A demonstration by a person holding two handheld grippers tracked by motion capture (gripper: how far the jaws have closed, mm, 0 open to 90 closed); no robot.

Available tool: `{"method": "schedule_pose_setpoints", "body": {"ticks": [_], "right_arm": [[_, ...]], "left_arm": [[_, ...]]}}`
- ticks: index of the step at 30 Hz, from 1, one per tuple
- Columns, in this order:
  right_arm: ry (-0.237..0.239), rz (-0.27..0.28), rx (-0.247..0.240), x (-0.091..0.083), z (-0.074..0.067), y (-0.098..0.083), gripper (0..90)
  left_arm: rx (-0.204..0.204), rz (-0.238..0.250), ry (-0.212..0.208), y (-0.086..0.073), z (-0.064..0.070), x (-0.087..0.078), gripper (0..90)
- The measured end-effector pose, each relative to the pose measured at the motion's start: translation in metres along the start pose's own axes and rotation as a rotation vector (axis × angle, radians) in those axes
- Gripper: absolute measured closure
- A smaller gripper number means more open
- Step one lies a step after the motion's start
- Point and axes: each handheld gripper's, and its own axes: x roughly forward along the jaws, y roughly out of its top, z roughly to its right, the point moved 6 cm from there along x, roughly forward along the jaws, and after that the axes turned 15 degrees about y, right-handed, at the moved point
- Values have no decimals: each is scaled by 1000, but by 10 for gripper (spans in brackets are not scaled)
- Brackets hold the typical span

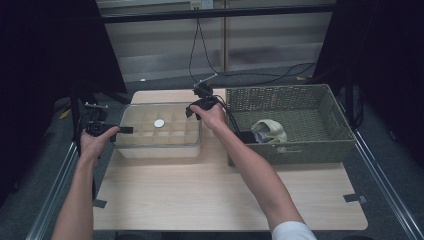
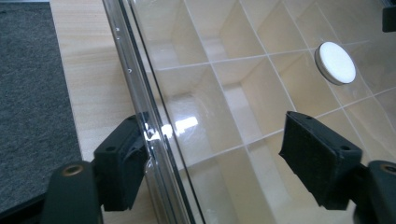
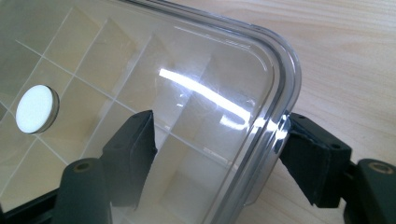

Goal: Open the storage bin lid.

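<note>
A clear plastic box (image 1: 160, 149) with a grid of compartments stands on the wooden table (image 1: 225, 192). A transparent lid (image 2: 219, 88) lies on it, with a white round disc (image 1: 159, 123) at its middle. My left gripper (image 1: 124, 130) is at the box's left edge. In the left gripper view its jaws (image 2: 215, 123) are open and straddle the lid's rim, one pad (image 2: 123, 158) against the rim's outer side. My right gripper (image 1: 196, 107) is at the far right corner. There its jaws (image 3: 217, 119) straddle the rounded lid corner (image 3: 280, 79), open, with the outer pad (image 3: 310, 156) touching the rim.
A woven basket (image 1: 300, 150) stands right of the box, holding a crumpled pale cloth (image 1: 269, 131). Black cables run from the back down to the right gripper. Grey carpet borders the table on the left (image 2: 32, 93).
</note>
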Motion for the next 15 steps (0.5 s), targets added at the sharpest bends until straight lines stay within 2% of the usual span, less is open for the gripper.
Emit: {"method": "schedule_pose_setpoints", "body": {"ticks": [3, 7, 15], "right_arm": [[4, -11, 10, -1, 0, 0, 306], [7, -4, 10, -2, 1, 0, 321], [1, 11, 27, -6, 0, 1, 360]], "left_arm": [[-10, 5, -5, 0, -2, -2, 292], [2, 10, 1, 1, -3, -5, 308], [-23, 50, 6, 1, -8, -9, 405]]}}
